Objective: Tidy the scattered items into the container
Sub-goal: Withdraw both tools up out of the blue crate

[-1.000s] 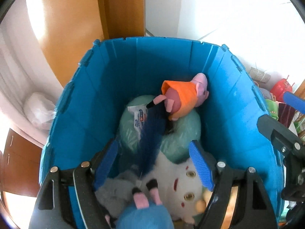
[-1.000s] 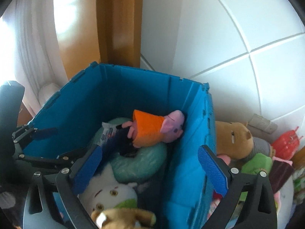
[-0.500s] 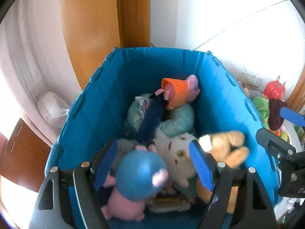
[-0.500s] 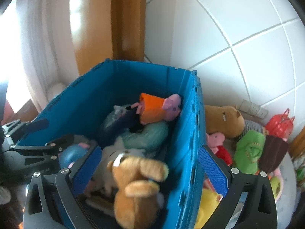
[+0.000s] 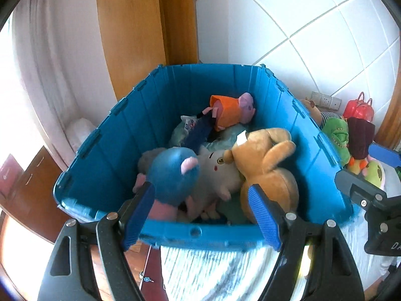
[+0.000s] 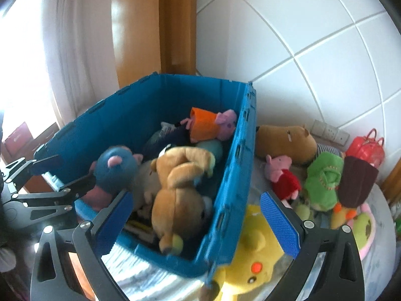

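Note:
A blue plastic bin (image 5: 120, 135) (image 6: 233, 175) holds several plush toys: a blue mouse (image 5: 173, 173) (image 6: 115, 168), a tan bear (image 5: 265, 165) (image 6: 180, 185), a white toy (image 5: 218, 173) and an orange-dressed pig (image 5: 230, 110) (image 6: 210, 125). My left gripper (image 5: 201, 213) is open and empty, above the bin's near rim. My right gripper (image 6: 198, 220) is open and empty, over the bin's right wall. Outside the bin on the right lie a yellow plush (image 6: 253, 258), a red-dressed pig (image 6: 280, 175), a green plush (image 6: 323, 180) and a brown capybara (image 6: 283, 140).
The bin stands on a striped cloth surface (image 5: 213, 276) against a white tiled wall (image 6: 300, 37). A wooden door frame (image 5: 150, 25) and a curtain (image 6: 75, 37) are behind it. A red bag (image 6: 366, 148) and a dark maroon item (image 6: 356, 180) sit at the far right.
Both grippers have pulled back and up from inside the bin. The blue mouse and the tan bear now lie in the bin, clear of the open jaws.

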The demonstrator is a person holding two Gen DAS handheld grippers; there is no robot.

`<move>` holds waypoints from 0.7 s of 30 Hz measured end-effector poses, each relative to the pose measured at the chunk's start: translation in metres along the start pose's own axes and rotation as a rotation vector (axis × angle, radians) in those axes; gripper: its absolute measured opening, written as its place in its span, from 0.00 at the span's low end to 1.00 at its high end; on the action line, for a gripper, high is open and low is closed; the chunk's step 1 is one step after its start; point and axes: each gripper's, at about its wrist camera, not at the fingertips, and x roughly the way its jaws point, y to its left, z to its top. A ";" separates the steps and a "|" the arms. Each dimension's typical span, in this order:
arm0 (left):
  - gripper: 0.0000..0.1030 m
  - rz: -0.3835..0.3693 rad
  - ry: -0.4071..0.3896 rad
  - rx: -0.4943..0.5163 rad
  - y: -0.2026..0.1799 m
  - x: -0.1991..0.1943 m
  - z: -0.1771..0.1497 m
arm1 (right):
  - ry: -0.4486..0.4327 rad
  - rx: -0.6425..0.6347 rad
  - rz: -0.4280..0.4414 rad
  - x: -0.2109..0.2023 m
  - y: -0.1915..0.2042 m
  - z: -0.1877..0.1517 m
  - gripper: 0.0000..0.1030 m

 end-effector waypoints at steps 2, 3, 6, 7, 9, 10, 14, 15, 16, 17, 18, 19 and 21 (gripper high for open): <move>0.75 0.000 -0.004 0.002 -0.002 -0.007 -0.007 | -0.005 0.006 0.008 -0.006 0.000 -0.007 1.00; 0.75 -0.003 -0.004 0.002 -0.002 -0.010 -0.009 | -0.007 0.010 0.011 -0.010 0.000 -0.011 1.00; 0.75 -0.008 -0.007 0.003 -0.004 -0.017 -0.018 | -0.006 0.013 0.012 -0.017 0.001 -0.019 1.00; 0.75 -0.008 -0.008 0.007 -0.005 -0.020 -0.021 | -0.007 0.010 0.010 -0.020 0.002 -0.023 1.00; 0.75 -0.007 -0.008 0.008 -0.007 -0.024 -0.027 | -0.004 0.012 0.019 -0.024 0.003 -0.028 1.00; 0.75 -0.006 -0.009 0.011 -0.008 -0.027 -0.031 | -0.004 0.015 0.026 -0.026 0.003 -0.032 1.00; 0.75 -0.001 -0.009 0.018 -0.014 -0.035 -0.043 | -0.008 0.010 0.016 -0.036 0.004 -0.045 1.00; 0.75 -0.002 -0.008 0.018 -0.015 -0.036 -0.046 | -0.009 0.008 0.015 -0.038 0.004 -0.049 1.00; 0.75 -0.001 -0.007 0.019 -0.016 -0.037 -0.049 | -0.011 0.008 0.014 -0.039 0.003 -0.052 1.00; 0.75 0.000 -0.007 0.020 -0.018 -0.038 -0.052 | -0.010 0.011 0.016 -0.041 0.001 -0.055 1.00; 0.75 -0.001 -0.007 0.021 -0.020 -0.039 -0.055 | -0.008 0.017 0.019 -0.043 -0.001 -0.060 1.00; 0.75 -0.003 -0.005 0.022 -0.023 -0.040 -0.058 | -0.007 0.022 0.021 -0.044 -0.003 -0.063 1.00; 0.75 -0.009 -0.004 0.018 -0.029 -0.042 -0.063 | 0.000 0.034 0.020 -0.045 -0.008 -0.070 1.00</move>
